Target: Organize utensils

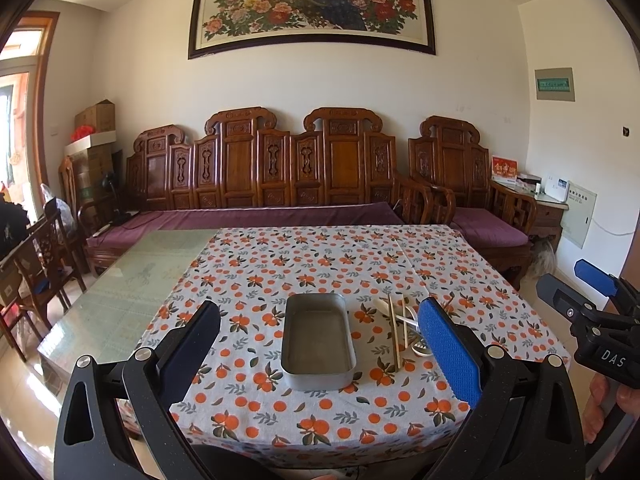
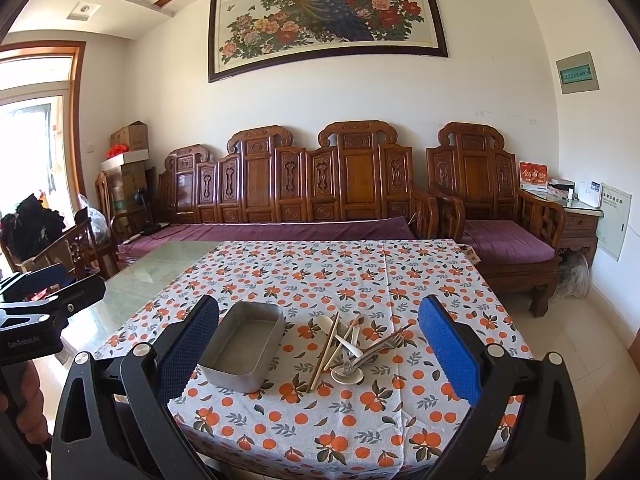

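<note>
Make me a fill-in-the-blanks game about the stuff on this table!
The metal tray has ____ inside it.
The pile of utensils lies on the tray's ____ side.
Both the left gripper and the right gripper are ____.
The tablecloth is printed with ____.

Missing words: nothing; right; open; oranges

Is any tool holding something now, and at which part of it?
Nothing is held. The left tool and right tool are open and empty; the utensils lie beside the tin.

Matt metal tray, printed cloth tablecloth, glossy glass tabletop.
</note>
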A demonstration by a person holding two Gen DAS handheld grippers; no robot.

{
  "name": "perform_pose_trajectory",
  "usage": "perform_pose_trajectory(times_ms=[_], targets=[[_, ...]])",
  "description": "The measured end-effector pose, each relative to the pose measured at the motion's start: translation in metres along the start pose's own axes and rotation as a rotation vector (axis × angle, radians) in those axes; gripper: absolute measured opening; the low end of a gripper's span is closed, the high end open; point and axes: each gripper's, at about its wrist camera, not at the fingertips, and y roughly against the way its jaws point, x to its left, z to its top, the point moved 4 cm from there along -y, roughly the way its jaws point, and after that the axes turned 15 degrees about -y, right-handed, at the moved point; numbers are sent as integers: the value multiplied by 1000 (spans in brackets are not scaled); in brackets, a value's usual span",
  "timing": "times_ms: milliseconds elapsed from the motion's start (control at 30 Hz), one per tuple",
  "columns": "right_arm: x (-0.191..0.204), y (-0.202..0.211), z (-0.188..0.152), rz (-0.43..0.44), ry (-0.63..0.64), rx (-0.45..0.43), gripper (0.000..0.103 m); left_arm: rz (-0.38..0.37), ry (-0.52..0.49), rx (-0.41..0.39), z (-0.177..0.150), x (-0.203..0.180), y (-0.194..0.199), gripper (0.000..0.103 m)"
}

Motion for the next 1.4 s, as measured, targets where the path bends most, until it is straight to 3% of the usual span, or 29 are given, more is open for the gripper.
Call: perform_pose_trajectory(times_ms=[1400], targets=[[7,2,5,2,0,0,100,-1,-1,0,3,-3,3,96]])
